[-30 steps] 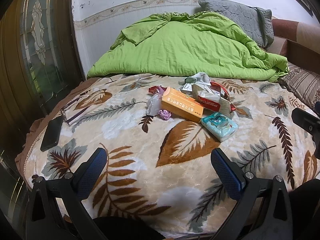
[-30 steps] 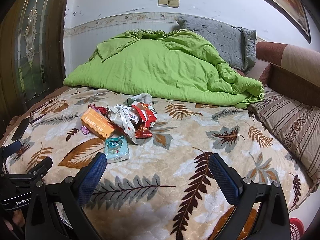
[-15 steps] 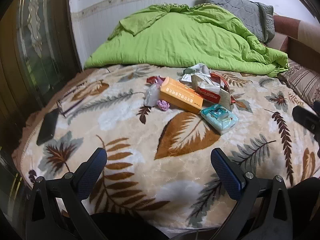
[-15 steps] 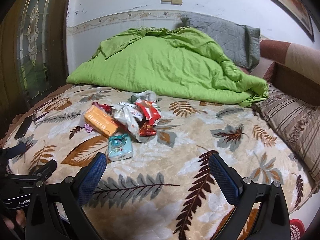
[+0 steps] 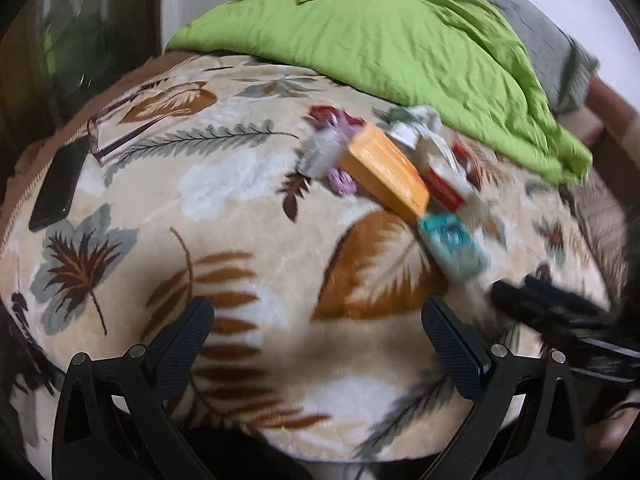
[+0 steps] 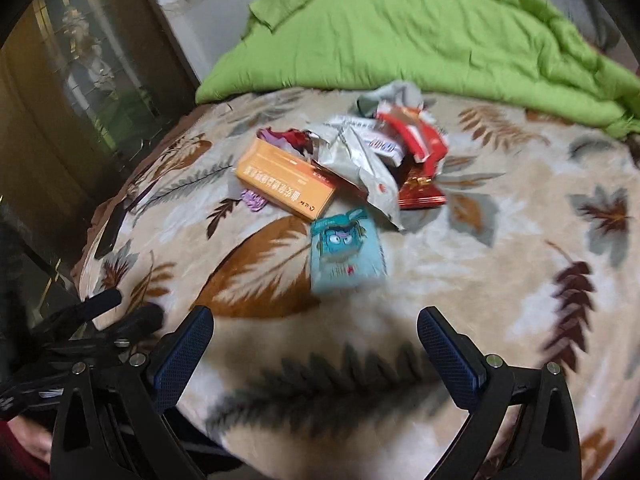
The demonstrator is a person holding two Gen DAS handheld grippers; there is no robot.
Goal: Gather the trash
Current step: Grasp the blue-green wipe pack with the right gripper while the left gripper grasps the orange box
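Both grippers, left gripper (image 5: 318,338) and right gripper (image 6: 315,340), hover with fingers spread wide, empty. Straight ahead of the right one lies the flat teal tissue packet (image 6: 345,250) on the leaf-patterned bed blanket (image 6: 460,280), long axis pointing away, at the trash pile's near edge. From the left it sits off to the right, so the right looks closer.

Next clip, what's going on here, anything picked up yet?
Nothing is picked up yet. A person holds two grippers over a bed with a leaf-print blanket. The left gripper and right gripper are both open and empty. A pile of trash lies ahead: an orange box, a teal packet nearest the right gripper, and crumpled red and white wrappers. A black phone rests near the blanket's edge.
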